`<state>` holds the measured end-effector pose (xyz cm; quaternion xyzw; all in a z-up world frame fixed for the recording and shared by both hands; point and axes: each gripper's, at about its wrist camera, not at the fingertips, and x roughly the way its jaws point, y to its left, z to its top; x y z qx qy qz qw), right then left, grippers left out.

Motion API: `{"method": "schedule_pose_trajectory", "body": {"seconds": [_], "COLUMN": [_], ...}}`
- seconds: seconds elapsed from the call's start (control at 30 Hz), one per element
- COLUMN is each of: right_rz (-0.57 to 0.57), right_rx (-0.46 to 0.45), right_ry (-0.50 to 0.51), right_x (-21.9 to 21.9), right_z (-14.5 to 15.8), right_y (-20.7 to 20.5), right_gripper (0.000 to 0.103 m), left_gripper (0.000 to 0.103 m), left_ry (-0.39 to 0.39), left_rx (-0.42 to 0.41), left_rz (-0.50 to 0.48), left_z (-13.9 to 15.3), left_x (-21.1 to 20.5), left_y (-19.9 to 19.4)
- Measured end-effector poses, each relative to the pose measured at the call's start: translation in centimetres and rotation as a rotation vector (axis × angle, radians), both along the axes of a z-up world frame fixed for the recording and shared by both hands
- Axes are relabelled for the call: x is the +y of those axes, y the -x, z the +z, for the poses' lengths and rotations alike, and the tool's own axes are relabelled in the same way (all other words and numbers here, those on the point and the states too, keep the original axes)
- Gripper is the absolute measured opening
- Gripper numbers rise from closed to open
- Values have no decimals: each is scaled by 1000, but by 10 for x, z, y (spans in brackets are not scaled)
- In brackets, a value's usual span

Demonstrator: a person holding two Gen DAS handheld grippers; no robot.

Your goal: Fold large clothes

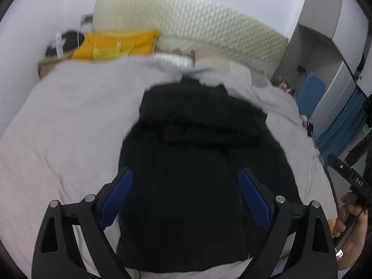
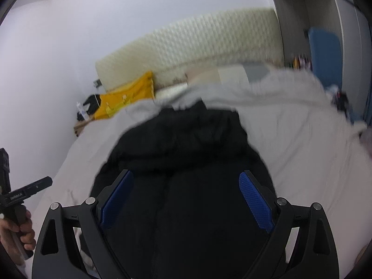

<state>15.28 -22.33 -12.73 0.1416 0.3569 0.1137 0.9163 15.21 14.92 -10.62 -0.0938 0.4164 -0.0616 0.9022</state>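
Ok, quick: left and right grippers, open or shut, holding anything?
Left gripper: open, holding nothing, above the black garment.
Right gripper: open, holding nothing, above the same garment.

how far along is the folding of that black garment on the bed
Done: the black garment lies spread on the grey bedcover, though bunched across its middle; no clean fold shows. In hand: nothing; the left gripper and right gripper hover open above it. Left: essentially all the folding.
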Motion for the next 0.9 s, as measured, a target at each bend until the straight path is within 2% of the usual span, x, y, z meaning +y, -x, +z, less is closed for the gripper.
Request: {"method": "schedule_pose_trajectory", "body": {"seconds": [0.2,0.33,0.43,0.53,0.73,0.9], "right_rz": [-23,-45,-53,-89,-181,-245], "right_rx": [116,195,251,299,368,435], "right_ry": [-13,-66,-101,-166,-170,-206], "right_x": [-26,-48,-62,-81,-108,-124], "right_z": [-55,-88,-106,-119,-140,-156], "right_y": [-8,-15,-18,-20,-21,-25], "right_gripper": [92,92,92,92,92,92], "left_gripper": [92,93,93,93,93,93], "left_ry": [51,92,154,184,271,317], "left_rx": [109,180,223,267,342,398], "left_rz": [28,56,92,133,212,217], "left_z": [-51,-85,-107,-128,-154,-176], "left_x": [16,30,43,57,83,89], "left_y": [-4,-8,-8,-10,-8,-9]}}
